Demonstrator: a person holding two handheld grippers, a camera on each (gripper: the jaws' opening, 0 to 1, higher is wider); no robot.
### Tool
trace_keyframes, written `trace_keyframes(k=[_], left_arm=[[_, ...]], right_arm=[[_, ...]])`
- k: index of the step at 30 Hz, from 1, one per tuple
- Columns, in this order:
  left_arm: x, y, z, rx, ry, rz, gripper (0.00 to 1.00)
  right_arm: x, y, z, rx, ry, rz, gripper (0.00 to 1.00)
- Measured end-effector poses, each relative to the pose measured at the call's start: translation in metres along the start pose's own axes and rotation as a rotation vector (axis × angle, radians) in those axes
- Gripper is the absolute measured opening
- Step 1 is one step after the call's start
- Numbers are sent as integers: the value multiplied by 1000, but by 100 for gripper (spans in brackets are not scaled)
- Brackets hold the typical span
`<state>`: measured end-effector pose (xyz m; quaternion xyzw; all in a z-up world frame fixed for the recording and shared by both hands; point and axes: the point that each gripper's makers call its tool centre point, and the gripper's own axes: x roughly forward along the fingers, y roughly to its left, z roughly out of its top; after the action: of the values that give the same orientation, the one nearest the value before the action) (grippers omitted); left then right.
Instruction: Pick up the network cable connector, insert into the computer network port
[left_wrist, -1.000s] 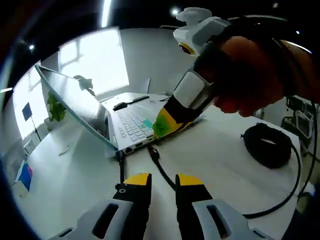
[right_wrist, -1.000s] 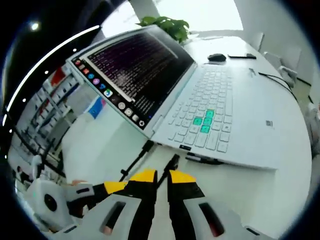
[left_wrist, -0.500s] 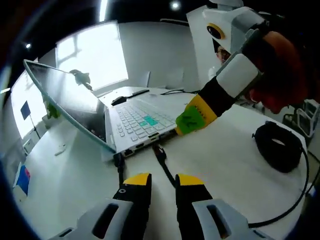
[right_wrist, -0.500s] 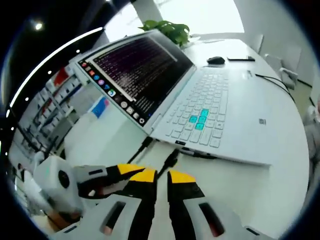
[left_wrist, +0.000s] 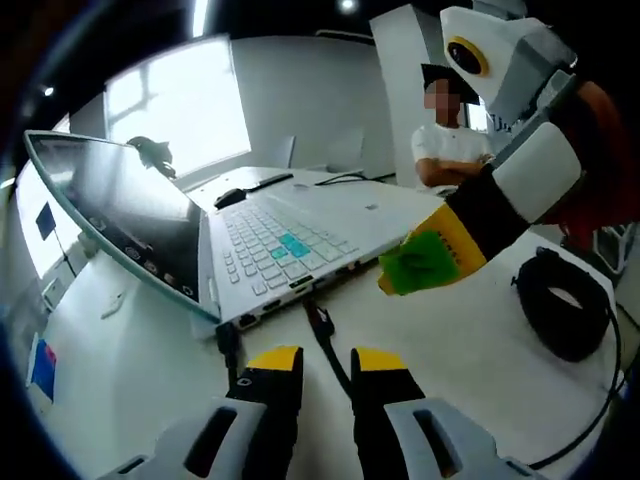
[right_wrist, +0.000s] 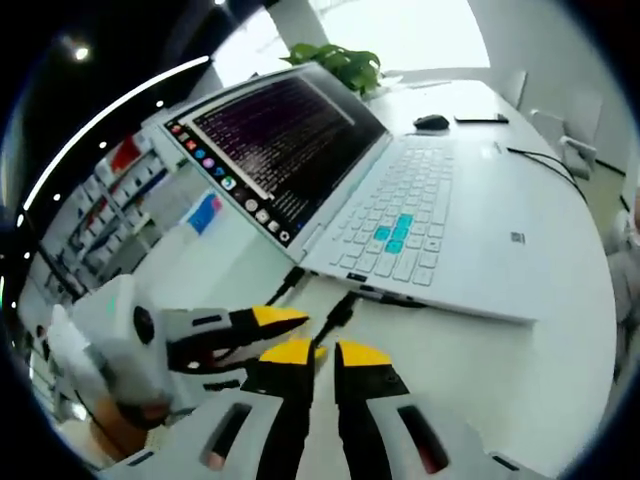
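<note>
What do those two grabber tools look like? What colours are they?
Each one has two black jaws with yellow tips on a light grey body. The left gripper looks that way from its own view, and so does the right gripper. Seen from the side, the right gripper has a white band, a black part, a yellow end and a green pad.
</note>
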<state>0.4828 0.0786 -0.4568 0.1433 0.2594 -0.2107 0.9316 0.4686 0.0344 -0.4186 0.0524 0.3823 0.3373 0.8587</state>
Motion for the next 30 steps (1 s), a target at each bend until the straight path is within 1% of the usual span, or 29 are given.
trace_keyframes(k=[3,6,8,16,22,24,25,30], left_arm=[[4,2,-3,-7,21,7,18],[6,3,-1,-20,19,6,15],[6,2,-2,-25,28,11,10],[9,3,-1,-27,36,10,7],[9,3,-1,-31,25,7,5],[9,5,-2,-42,16,7,5],[8,7,-1,-63,4,3,5],[5,2,0,-87,-11,-15,4]], right_arm=[[-1,-1,-1,1,-1,2,9],[-3,-2,-2,-1,-4,2,9],[-5,-3,-1,-2,-8,2,9],[-6,-4,0,-4,-18,7,9],[-6,-3,-3,-2,-19,10,9],[-6,-5,-3,11,-25,9,9],[-6,-6,-4,17,-26,11,9],[-5,-7,-5,32,-28,16,9]])
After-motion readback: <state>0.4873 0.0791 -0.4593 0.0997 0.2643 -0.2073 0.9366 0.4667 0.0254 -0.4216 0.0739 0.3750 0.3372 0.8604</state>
